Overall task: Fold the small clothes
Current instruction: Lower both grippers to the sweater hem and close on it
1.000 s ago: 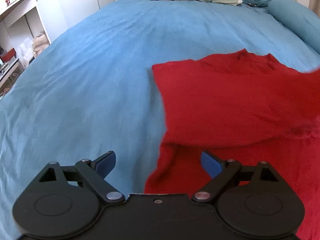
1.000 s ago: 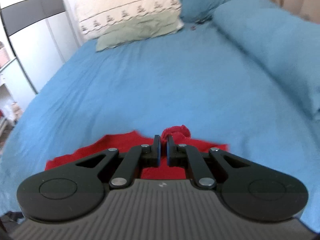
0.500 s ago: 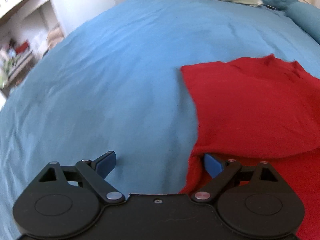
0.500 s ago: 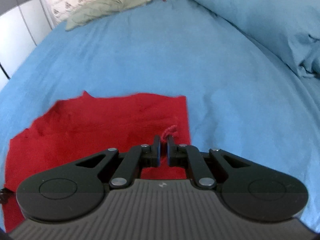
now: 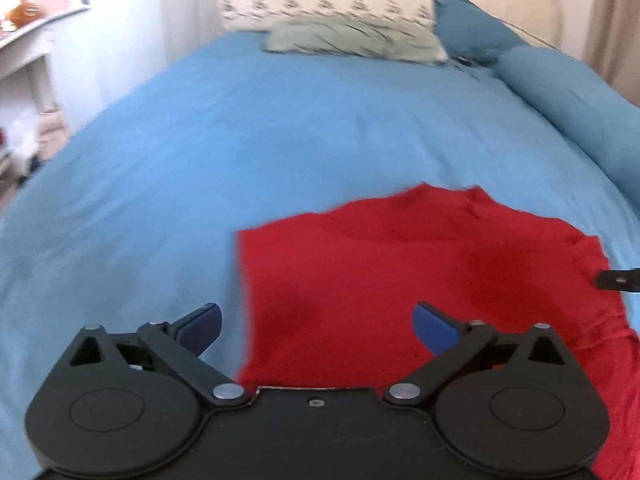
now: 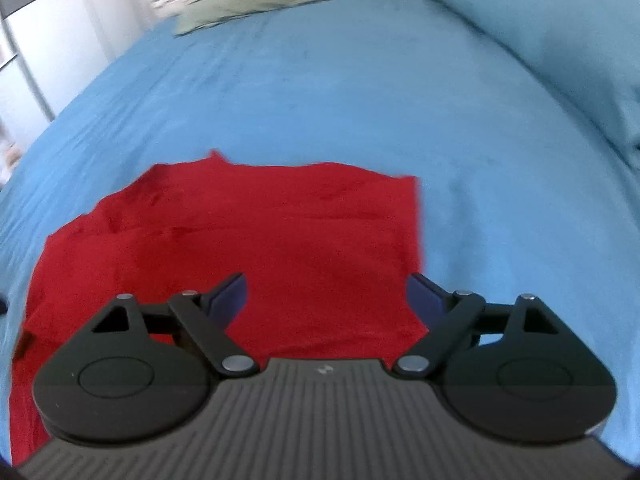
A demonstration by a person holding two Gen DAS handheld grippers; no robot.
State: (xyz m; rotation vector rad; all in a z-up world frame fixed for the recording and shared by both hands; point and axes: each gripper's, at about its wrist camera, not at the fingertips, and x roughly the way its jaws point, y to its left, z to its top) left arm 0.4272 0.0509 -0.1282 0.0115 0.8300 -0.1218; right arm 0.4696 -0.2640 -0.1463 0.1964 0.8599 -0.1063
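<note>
Red garment [image 5: 420, 276] lies flat on a blue bedspread [image 5: 240, 140], seemingly already folded once, though motion blur hides the layers. Left gripper [image 5: 316, 322] and right gripper [image 6: 326, 294] both hover above its near edge, tongs spread wide and holding nothing, likely poised for another fold. Bare bedspread stretches ahead toward a pale green pillow [image 5: 356, 40], leaving ample room
</note>
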